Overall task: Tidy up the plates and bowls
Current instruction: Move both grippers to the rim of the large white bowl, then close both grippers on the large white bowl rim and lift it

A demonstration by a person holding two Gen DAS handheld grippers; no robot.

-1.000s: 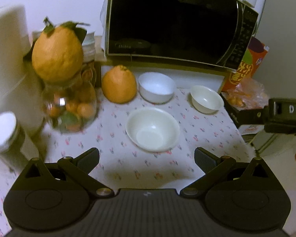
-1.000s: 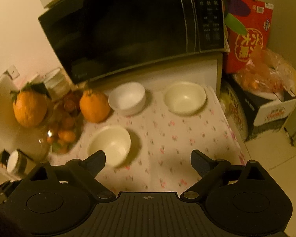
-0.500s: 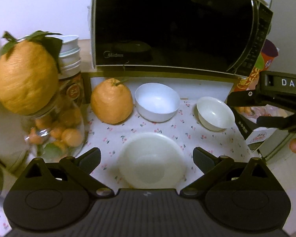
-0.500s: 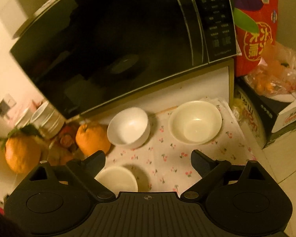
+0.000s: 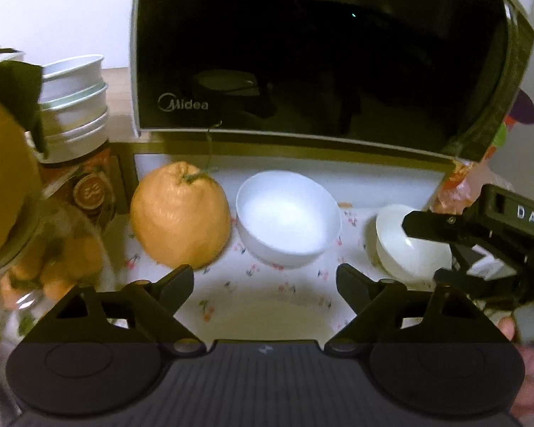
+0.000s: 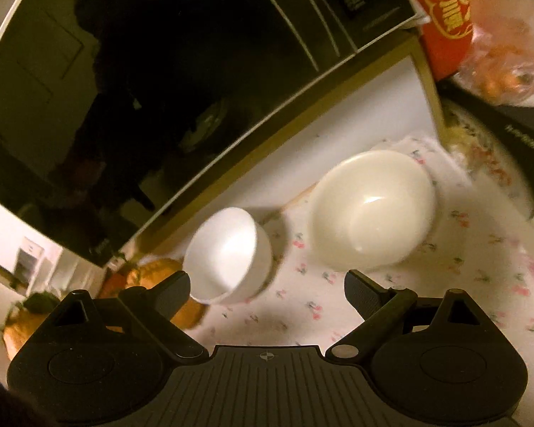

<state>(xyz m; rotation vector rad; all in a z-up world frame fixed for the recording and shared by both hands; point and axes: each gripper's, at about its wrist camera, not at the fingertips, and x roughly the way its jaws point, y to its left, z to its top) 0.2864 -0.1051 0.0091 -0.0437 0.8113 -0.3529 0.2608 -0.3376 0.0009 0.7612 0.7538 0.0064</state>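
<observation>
Three white bowls stand on a flowered cloth in front of a black microwave. In the left wrist view my left gripper (image 5: 265, 279) is open, low over the near shallow bowl (image 5: 267, 315), which lies between and under its fingers. The deep white bowl (image 5: 288, 219) stands behind it. The third bowl (image 5: 409, 245) is at the right, with the right gripper (image 5: 423, 249) open around its side, one finger above and one below. In the right wrist view my right gripper (image 6: 267, 288) is open, with the cream bowl (image 6: 372, 210) just beyond its right finger and the deep bowl (image 6: 228, 254) by its left finger.
A large orange citrus fruit (image 5: 179, 222) sits left of the deep bowl. A glass jar of small oranges (image 5: 35, 259) and stacked tins (image 5: 74, 106) stand at the left. The microwave (image 5: 320, 53) overhangs the back. A red carton (image 6: 445, 17) and bagged fruit (image 6: 509, 53) are at the right.
Both grippers moved forward and lower towards the bowls. The near bowl slid under the left gripper's fingers. The right gripper closed in on the right-hand bowl.
</observation>
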